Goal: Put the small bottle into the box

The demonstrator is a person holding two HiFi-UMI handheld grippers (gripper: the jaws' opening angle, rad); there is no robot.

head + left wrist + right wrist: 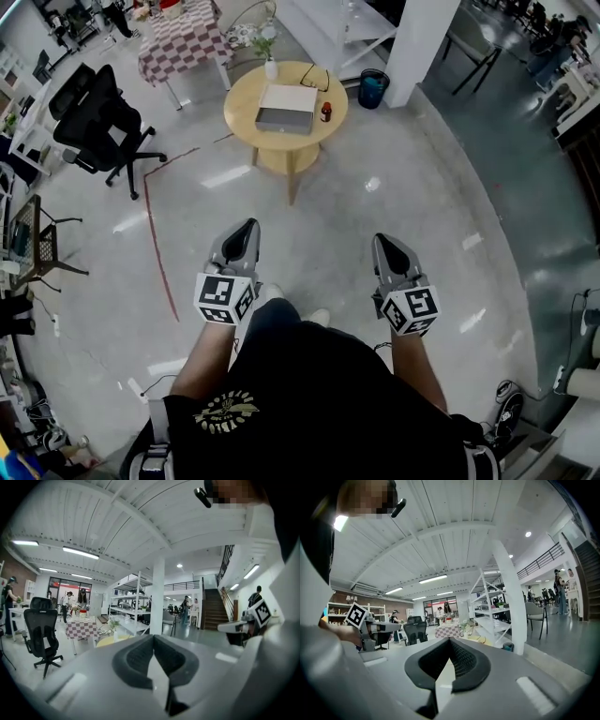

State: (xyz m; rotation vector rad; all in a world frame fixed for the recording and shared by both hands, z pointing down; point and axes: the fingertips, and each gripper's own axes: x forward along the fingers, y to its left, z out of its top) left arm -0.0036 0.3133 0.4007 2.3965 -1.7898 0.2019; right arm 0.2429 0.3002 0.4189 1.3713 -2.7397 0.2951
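On the round wooden table [242, 105], far across the floor: small bottle [325, 112], brown, upright, just beside the right side of the box [286, 108]. The bottle is outside the box. The box sits near the table's middle and shows a white top and a grey front side. A vase with a plant [270, 66] stands at the table's far left edge. A pair of glasses [315, 77] lies behind the box.

Floor: blue bin [372, 89] right of the table, next to a white pillar [422, 37]. Black office chair [98, 117] well to the left, with a checkered table [183, 42] beyond it.

Left gripper [247, 230] and right gripper [382, 242]: both low in front of the person and well apart from the table. Jaws are together on each, with nothing between them.
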